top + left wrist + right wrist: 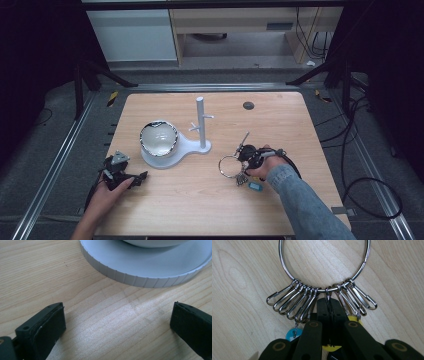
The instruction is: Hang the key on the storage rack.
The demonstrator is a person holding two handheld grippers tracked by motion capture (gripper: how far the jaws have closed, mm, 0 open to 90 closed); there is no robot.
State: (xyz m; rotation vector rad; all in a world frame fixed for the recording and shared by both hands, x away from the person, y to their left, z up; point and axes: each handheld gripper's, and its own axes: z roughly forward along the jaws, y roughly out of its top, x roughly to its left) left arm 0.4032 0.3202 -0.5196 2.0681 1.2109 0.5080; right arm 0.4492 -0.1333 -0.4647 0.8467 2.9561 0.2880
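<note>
The right claw [328,308] was clenched on one clip of the key ring [324,267], which lay on the desk [200,200] right of the white stand [172,150]. The left claw [117,322] was released, its jaws wide apart and empty, just beside the stand's ribbed base. Judged risk: the single thin clip could slip from the pads on lifting, and the loose clips and tags could swing and snag a peg. Open desk lay in front of the stand; the near edge was close to both hands.
</note>
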